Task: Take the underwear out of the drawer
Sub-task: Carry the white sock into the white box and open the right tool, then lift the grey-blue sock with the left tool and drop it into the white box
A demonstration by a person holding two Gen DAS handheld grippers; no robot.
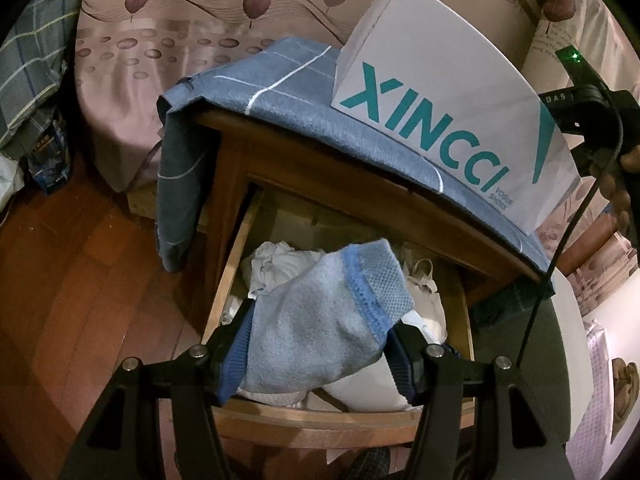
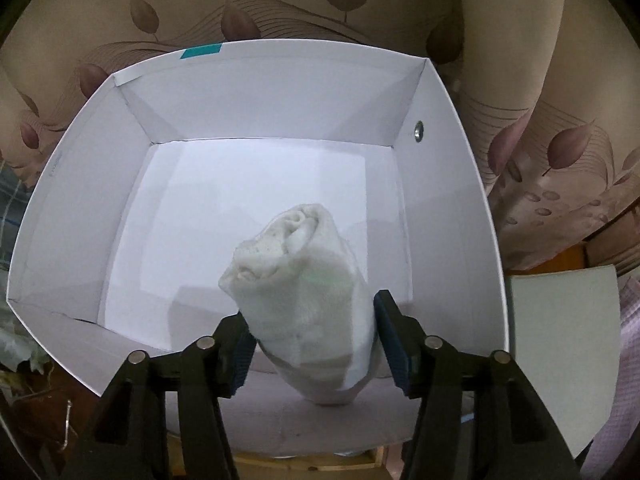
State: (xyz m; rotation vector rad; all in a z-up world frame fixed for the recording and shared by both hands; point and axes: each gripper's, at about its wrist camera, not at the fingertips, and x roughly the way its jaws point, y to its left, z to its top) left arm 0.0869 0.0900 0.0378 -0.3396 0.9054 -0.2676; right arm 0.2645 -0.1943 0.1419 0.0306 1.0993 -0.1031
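Observation:
In the left wrist view my left gripper (image 1: 320, 332) is shut on a light blue piece of underwear (image 1: 320, 320) and holds it above the open wooden drawer (image 1: 320, 428), which still holds white garments (image 1: 276, 268). In the right wrist view my right gripper (image 2: 316, 336) is shut on a rolled white piece of underwear (image 2: 304, 292) and holds it over the inside of the open white shoebox (image 2: 256, 80). The box's floor under it is bare. The right gripper's body (image 1: 592, 108) shows at the right edge of the left wrist view, above the box.
The white shoebox marked XINCCI (image 1: 440, 92) stands on a blue checked cloth (image 1: 280, 92) on the wooden nightstand (image 1: 224, 152). A bed with a leaf-patterned sheet (image 1: 132, 52) lies behind. Wooden floor (image 1: 68, 264) is to the left. A white panel (image 2: 560, 352) stands at the right.

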